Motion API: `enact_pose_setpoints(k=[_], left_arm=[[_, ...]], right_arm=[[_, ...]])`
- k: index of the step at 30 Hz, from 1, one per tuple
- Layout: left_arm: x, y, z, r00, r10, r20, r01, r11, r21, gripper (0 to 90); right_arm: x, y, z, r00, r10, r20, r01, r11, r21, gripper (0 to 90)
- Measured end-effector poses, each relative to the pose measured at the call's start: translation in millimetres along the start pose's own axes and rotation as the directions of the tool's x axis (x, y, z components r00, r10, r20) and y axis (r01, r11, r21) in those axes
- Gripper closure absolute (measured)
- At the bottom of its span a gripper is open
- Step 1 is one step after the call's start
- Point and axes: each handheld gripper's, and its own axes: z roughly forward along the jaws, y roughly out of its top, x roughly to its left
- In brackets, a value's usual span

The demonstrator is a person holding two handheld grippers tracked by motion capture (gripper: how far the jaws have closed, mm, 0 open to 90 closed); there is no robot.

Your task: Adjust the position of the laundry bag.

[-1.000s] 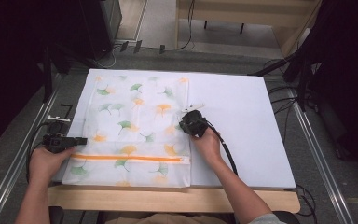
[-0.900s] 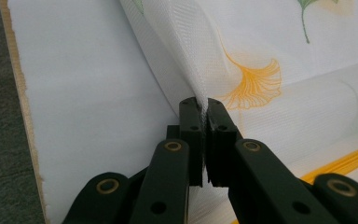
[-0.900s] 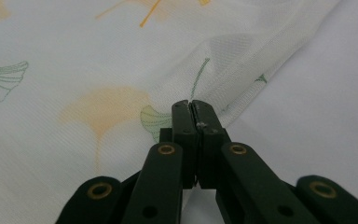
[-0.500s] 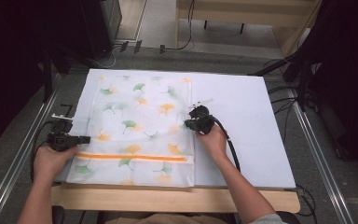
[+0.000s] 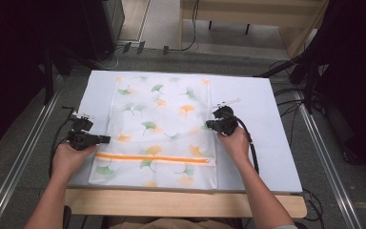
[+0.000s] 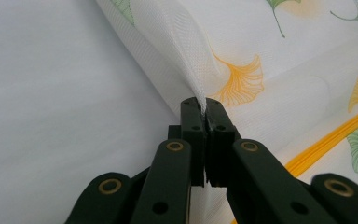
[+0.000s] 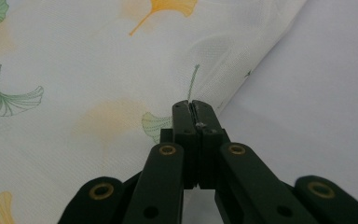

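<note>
A white mesh bag (image 5: 162, 119) printed with green and orange ginkgo leaves lies flat on the white table top (image 5: 262, 100), its orange zipper (image 5: 155, 158) running across near the front. My left gripper (image 5: 106, 139) is at the bag's left edge, shut on a pinched fold of mesh (image 6: 186, 60) that rises from its jaw tips (image 6: 200, 105). At the bag's right edge, my right gripper (image 5: 209, 125) is shut too. A sliver of the bag's mesh (image 7: 98, 70) is caught between its closed tips (image 7: 191, 106).
The white board ends at a wooden front edge (image 5: 181, 202). Metal rails (image 5: 24, 157) run along both sides of the table. Cables (image 5: 290, 90) lie at the right, and a dark cabinet (image 5: 100, 24) stands behind at the left.
Both hands have moved to the right, and the bag has slid to the right across the table with them. Both grippers stay shut on its edges.
</note>
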Motion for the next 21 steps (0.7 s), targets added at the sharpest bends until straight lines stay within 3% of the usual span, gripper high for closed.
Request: enact_pose_setpoints(k=[5, 12, 21], left_arm=[[-10.9, 7.0, 10.9, 0.9996, 0.015, 0.023, -0.015, 0.9999, 0.008, 88.9], [-36.8, 16.3, 24.5, 0.9956, 0.092, 0.019, -0.092, 0.9952, 0.032, 88.7], [-45.6, 18.6, 31.4, 0.9934, 0.110, 0.034, -0.111, 0.9930, 0.040, 88.1]], right_arm=[[-14.6, -5.9, -11.1, 0.9997, 0.012, 0.022, -0.012, 1.000, 0.005, 90.0], [-37.4, -14.2, -23.5, 0.9988, 0.016, 0.047, -0.017, 1.000, 0.009, 90.0], [-51.3, -17.0, -28.3, 0.9982, 0.024, 0.056, -0.024, 1.000, 0.009, 90.0]])
